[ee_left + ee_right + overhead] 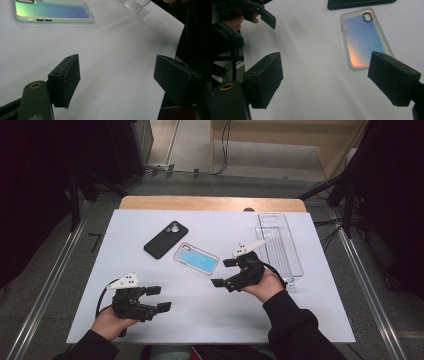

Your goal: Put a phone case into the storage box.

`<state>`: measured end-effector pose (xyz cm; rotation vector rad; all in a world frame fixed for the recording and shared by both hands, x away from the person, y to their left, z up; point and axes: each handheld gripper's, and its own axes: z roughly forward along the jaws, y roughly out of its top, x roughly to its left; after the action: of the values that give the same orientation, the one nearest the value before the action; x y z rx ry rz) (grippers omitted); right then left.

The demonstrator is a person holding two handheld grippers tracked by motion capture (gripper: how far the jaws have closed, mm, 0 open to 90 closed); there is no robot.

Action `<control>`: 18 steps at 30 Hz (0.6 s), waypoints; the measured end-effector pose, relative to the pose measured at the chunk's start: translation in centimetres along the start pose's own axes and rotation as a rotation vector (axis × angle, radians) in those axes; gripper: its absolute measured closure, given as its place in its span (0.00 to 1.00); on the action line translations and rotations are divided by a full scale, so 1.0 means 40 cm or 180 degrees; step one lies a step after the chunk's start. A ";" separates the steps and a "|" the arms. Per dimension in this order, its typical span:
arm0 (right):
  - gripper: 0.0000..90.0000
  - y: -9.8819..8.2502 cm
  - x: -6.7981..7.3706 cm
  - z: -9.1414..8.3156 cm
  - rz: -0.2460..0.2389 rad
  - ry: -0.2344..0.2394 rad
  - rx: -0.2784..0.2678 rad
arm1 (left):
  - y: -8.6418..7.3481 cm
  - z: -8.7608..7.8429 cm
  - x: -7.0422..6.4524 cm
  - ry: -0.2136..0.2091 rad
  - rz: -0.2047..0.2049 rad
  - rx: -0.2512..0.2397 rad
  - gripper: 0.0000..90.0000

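Note:
A black phone case (165,239) lies face down on the white tabletop (210,320), far of centre. Beside it lies an iridescent blue phone case (196,258), which also appears in the left gripper view (52,11) and the right gripper view (364,37). My left gripper (158,298) rests near the front left, open and holding nothing. My right gripper (224,272) hovers just right of the blue case, pointing left, jaws open with nothing between them. In the right gripper view the black case's edge (359,3) sits at the top and the left gripper (264,17) at upper left.
A clear plastic tray (280,242) stands at the right side of the tabletop, its corner (132,5) visible in the left gripper view. Metal rails run along both sides of the table. Dark stands and cables sit beyond the far edge.

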<state>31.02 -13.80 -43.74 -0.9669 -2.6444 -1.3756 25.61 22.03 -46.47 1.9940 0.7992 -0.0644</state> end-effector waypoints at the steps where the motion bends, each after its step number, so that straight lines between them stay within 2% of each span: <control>1: 0.12 0.005 -0.003 0.003 -0.0002 0.0006 0.0004 | 0.000 0.000 0.000 0.0000 0.0000 0.0001 0.24; 12: 0.12 0.064 -0.054 0.055 0.0078 0.0032 -0.0043 | -0.001 -0.001 0.003 -0.0001 -0.0003 0.0002 0.24; 18: 0.12 0.096 -0.067 0.071 0.0009 0.0029 -0.0050 | 0.000 0.000 0.002 -0.0008 -0.0008 0.0000 0.24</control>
<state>35.98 -11.43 -43.39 -0.9633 -2.6287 -1.3987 25.65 22.07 -46.51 1.9927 0.8002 -0.0683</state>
